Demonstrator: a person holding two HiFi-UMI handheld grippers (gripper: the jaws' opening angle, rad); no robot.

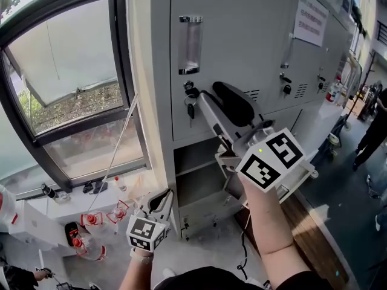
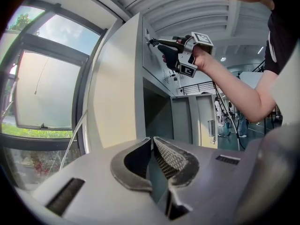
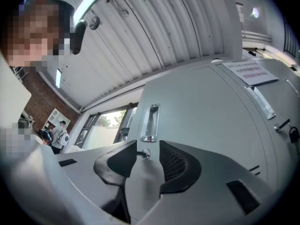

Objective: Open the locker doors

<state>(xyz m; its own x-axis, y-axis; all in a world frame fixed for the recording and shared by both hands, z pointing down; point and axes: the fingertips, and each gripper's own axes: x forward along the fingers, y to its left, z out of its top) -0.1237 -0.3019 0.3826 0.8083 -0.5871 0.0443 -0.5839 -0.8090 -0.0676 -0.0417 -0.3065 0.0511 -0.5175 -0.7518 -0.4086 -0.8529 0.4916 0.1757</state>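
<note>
Far left: window [image 1: 66, 71], with red-capped bottles [image 1: 91, 219] on the white ledge [image 1: 36, 213] under it.

Your left gripper [image 1: 162, 197] is low, near the foot of the locker [image 1: 158, 71] and just left of it. It's roughly level and aimed at the locker's front left edge. Jaws are together with nothing between them, and it touches nothing.

Locker, left column: the lower compartment [image 1: 196, 183] stands open, dark inside, with a shelf showing. The upper door [image 1: 242, 35] above it sits closed, flush with the frame. Its chrome handle [image 1: 190, 44] is near the door's left edge, the lock [image 1: 188, 86] is right below the handle, and a key [image 1: 191, 109] hangs from the lock.

Your right gripper [image 1: 202, 93] is up at that lock, tilted slightly upward, arm stretched out from lower right. Jaws are apart. In the right gripper view the lock's stub [image 3: 142, 153] sits in the gap between the tips and neither pad presses on it, so no grip. From the head view I can't tell whether a tip touches the key.

Right of that: the next door [image 1: 284, 17] is closed, with a paper notice [image 1: 310, 18] stuck on it and its own locks lower down. Print is too small to read.

Far right: a person [image 1: 372, 132] stands down the aisle, well apart from you.
</note>
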